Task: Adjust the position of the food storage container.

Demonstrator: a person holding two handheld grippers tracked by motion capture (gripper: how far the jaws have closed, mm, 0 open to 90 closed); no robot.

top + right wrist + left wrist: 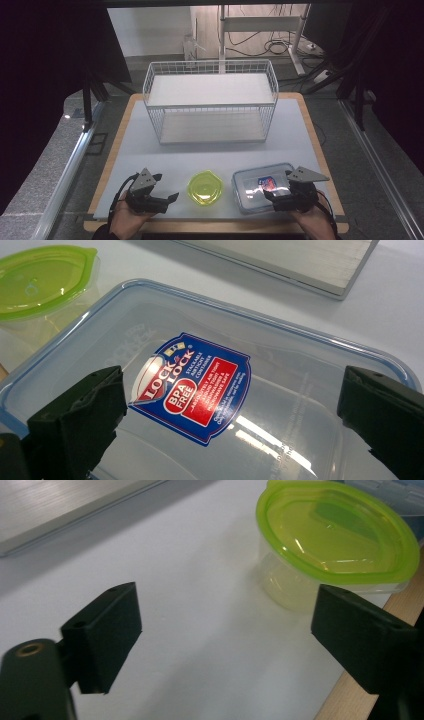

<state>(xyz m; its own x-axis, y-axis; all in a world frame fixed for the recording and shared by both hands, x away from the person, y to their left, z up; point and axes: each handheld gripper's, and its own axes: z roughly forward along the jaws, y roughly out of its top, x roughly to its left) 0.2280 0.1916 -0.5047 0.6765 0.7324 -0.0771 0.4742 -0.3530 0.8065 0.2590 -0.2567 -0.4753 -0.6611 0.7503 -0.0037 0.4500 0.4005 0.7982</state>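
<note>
The fingers (80,415) of the right gripper (286,192) stand wide, hovering over the clear rectangular container (261,187) at lower right of the high view; nothing is held. Lower squarely so both fingers straddle its lid edges before closing. The left gripper (161,192), fingers also wide and empty, waits left of the green-lidded tub (205,188). The wire basket (210,100) stands upper centre on the table (300,135).
</note>
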